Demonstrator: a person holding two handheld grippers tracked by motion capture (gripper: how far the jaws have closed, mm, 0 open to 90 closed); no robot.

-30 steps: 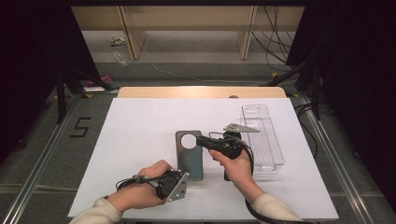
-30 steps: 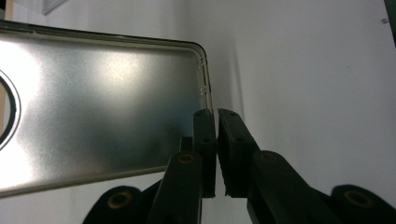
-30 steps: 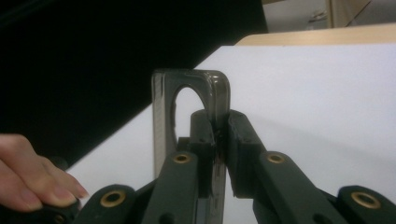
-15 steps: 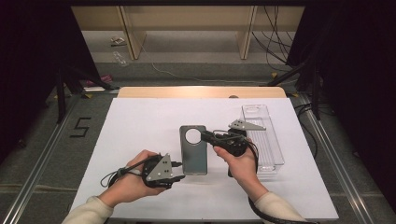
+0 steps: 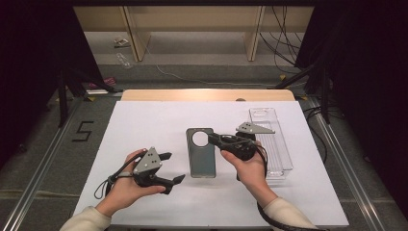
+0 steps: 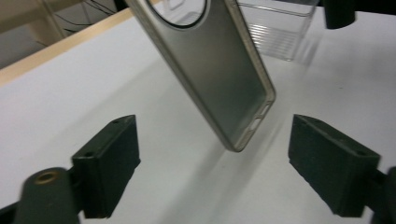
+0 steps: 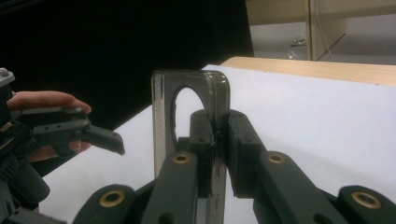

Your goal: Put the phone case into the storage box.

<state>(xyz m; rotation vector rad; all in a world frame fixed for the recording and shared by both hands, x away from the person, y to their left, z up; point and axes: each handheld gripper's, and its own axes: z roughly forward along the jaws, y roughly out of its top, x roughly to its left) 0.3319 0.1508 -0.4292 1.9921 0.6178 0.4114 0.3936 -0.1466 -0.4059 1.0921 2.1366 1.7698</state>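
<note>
Right gripper (image 5: 214,139): clamping the phone case (image 5: 202,153) by its edge near the round camera cutout.
Left gripper (image 5: 174,167): jaws just opening, gaping wide with nothing between them, just left of the case.
Phone case: hanging over the white table (image 5: 144,125).
Clear tray (image 5: 272,139): lying right of the case.

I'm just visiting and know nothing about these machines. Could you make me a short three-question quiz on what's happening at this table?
1. True or false: the left gripper is clamped on the phone case.
2. Which gripper holds the phone case: A) left, B) right, C) both?
3. Fill in: the clear plastic tray lies on the white table on the person's ____ side of the phone case.

Key
1. False: its fingers have just been opening and stand apart, with the case beyond them, untouched.
2. B: the right gripper has its fingers shut on the case's edge.
3. Right.
</note>
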